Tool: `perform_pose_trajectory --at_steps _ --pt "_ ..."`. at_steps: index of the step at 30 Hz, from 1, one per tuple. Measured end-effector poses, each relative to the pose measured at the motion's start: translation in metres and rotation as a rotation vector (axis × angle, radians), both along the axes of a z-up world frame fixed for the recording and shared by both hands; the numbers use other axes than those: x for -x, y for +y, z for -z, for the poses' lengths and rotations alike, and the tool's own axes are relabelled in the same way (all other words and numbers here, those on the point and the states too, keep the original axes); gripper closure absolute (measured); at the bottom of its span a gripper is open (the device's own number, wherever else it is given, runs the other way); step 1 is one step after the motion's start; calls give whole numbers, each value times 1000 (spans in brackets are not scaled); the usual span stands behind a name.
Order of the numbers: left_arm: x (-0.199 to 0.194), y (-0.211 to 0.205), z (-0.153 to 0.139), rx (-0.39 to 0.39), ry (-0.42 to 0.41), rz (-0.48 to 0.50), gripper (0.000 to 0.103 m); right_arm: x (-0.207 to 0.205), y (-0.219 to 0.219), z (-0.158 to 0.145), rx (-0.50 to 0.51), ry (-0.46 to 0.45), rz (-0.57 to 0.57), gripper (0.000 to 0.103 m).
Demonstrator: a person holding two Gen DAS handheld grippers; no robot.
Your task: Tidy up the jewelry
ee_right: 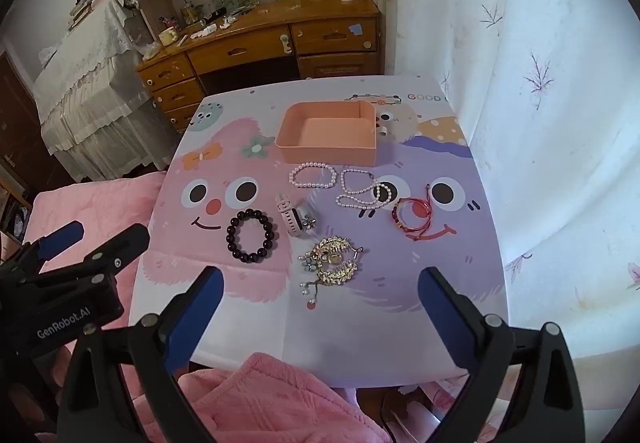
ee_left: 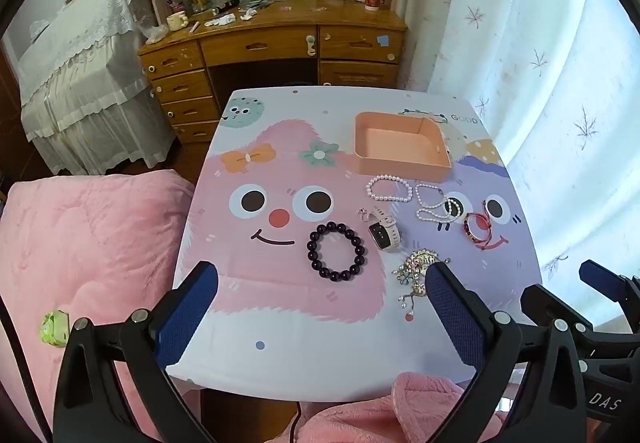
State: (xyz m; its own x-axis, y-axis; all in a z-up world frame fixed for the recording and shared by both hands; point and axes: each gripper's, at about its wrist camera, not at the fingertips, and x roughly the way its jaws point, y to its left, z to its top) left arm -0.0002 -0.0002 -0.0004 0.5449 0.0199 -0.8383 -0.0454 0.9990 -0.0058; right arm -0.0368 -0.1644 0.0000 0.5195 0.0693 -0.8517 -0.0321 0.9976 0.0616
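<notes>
Both tongs, left and right, wide open and empty above the counter, jewelry beside the peach box.

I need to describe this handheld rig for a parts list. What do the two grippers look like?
Both are matte black plastic with silver rivets and two angled fingers faced with blue textured pads. The left gripper carries white "GenRobot.AI" lettering, seen from the right wrist view; the right gripper shows white letters "DAS".

A lived-in bedroom at home: pink quilt beside a cartoon-print table, a cluttered wooden desk with drawers and shelves, lace-draped furniture, floral curtains
</notes>
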Motion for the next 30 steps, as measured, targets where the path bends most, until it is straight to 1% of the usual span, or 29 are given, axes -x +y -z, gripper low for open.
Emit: perform_pose_trajectory --at_steps 6,7,9,10,17,23,30 --pt "5 -2 2 -8 2 0 1 0 1 4 -5 10 18 5" --pt "6 -3 2 -9 2 -2 1 7 1 1 -10 9 12 5" --pt "10 -3 3 -9 3 -9 1 9 2 4 -12 16 14 5" --pt "6 -7 5 11 21 57 1 10 3 3 -13 19 15 5" --pt "13 -9 5 2 24 68 1 16 2 4 -18 20 19 5" --pt "22 -10 2 -8 6 62 1 22 2 6 -24 18 19 5" --pt "29 -10 1 -5 11 49 1 32 5 6 -27 13 4 5"
